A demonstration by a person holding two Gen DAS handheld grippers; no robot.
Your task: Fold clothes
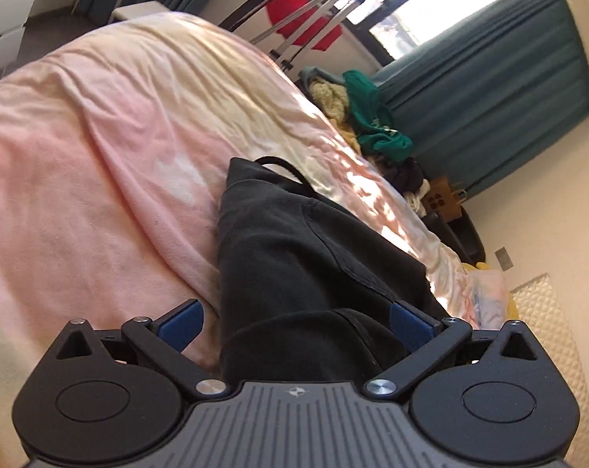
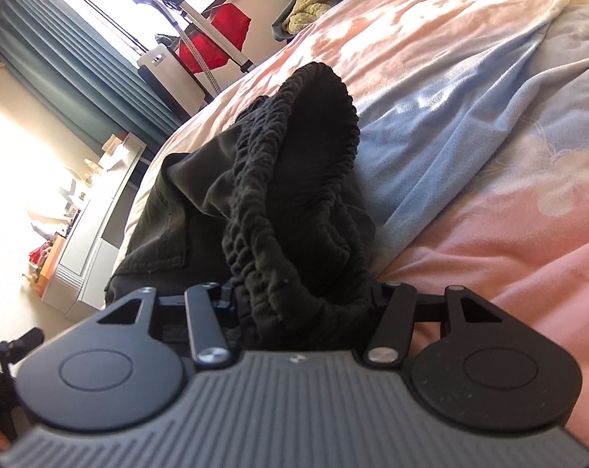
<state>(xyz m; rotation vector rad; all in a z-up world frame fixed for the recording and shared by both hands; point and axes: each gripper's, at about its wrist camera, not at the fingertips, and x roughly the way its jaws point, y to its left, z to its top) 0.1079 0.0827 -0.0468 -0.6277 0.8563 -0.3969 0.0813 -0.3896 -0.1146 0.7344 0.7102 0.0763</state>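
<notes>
A pair of black shorts [image 1: 294,257] lies on the pink bed cover [image 1: 99,179]. My left gripper [image 1: 294,321] has its blue fingers [image 1: 181,323] spread wide, with the dark cloth bunched between them. In the right wrist view the shorts' gathered elastic waistband [image 2: 294,179] rises from the bed cover [image 2: 489,214]. My right gripper [image 2: 302,296] sits at the waistband's near end; its fingertips are buried in the cloth, so I cannot tell whether it grips.
A pile of green and yellow clothes [image 1: 372,117] lies at the bed's far edge. A drying rack with a red garment [image 1: 306,19] stands by the window. Teal curtains [image 1: 489,97] hang behind. A low cabinet [image 2: 95,241] stands beside the bed.
</notes>
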